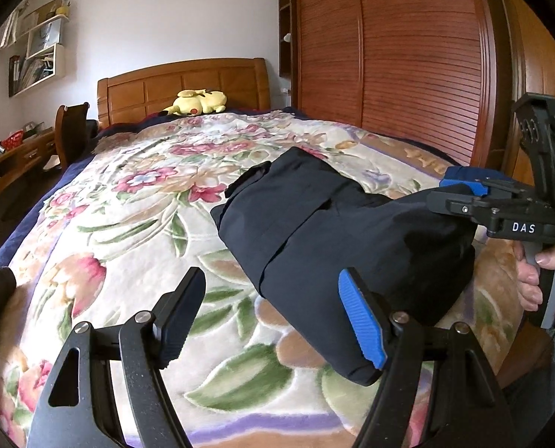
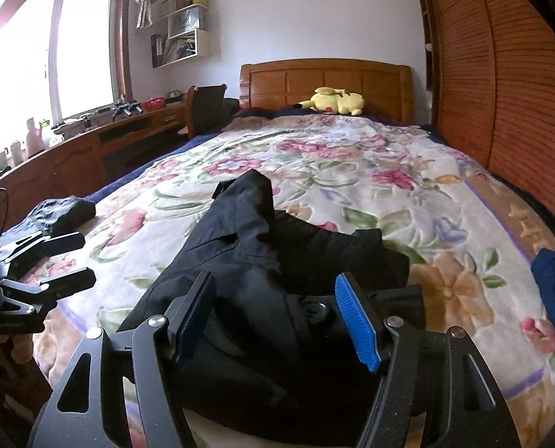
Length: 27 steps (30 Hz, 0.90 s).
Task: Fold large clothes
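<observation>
A folded black garment (image 1: 326, 231) lies on the floral bedspread (image 1: 135, 201), near the foot of the bed. My left gripper (image 1: 273, 321) is open and empty, just left of the garment's near end. In the right wrist view the same garment (image 2: 255, 246) lies under and between the open fingers of my right gripper (image 2: 277, 317). The right gripper also shows in the left wrist view (image 1: 460, 186), at the garment's right end, held by a hand. The left gripper shows open at the left edge of the right wrist view (image 2: 68, 261).
A second dark bundle (image 2: 61, 212) lies at the bed's left edge. A blue cloth (image 2: 554, 291) lies at the right edge. A yellow plush toy (image 2: 333, 100) rests by the headboard. A wooden wardrobe (image 1: 389, 48) runs along the right, a desk (image 2: 90, 142) and chair along the left.
</observation>
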{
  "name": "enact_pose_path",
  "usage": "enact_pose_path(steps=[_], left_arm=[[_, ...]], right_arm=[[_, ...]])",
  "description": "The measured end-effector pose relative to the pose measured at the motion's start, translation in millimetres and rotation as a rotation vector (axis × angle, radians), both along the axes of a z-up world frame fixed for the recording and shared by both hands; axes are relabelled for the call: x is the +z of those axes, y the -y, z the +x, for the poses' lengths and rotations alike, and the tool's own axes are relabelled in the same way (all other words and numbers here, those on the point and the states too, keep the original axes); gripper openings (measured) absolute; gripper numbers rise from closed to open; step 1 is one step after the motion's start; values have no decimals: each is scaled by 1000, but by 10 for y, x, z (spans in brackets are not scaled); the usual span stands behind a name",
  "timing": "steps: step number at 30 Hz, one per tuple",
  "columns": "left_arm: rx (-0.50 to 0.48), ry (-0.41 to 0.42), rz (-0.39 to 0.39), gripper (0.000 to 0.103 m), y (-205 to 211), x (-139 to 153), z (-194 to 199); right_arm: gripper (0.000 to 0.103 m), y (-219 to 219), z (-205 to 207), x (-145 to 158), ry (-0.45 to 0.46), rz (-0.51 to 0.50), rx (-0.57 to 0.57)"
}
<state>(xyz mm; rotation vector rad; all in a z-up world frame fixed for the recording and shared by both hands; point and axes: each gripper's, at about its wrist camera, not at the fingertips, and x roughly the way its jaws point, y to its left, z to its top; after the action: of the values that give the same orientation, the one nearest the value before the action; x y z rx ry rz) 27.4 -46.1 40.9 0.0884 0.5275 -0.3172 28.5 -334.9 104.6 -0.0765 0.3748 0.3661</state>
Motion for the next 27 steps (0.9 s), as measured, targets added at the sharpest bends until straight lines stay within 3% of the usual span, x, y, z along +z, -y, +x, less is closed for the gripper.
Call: enact_pose_path(steps=[7,9,12,17,21,25,27], left_arm=[[-6,-19,-7,75,13,-68,24],[-7,-24,-11,75,14,-84,31],[-8,-36,-18,75,13,-101,62],[-7,-41,-31,75,22,-102,117],[-13,-48,-42,75,59,-111,148],[-27,-46,-42,75,127,-85,154],[-36,-47,-46,75,175,-64,157]], right_arm=[[66,-21,96,-108,-52,-13,39],[38,-65,97,-124,-66,-20,70],[16,-90,64,-111,-52,-38,99],[10,37,-90,-56,39,-35,72],[9,344,-225,7,99,-25,-32],[9,644,-136,-169,34,-101,-172],[9,806,-13,-304,-48,-70,-175]])
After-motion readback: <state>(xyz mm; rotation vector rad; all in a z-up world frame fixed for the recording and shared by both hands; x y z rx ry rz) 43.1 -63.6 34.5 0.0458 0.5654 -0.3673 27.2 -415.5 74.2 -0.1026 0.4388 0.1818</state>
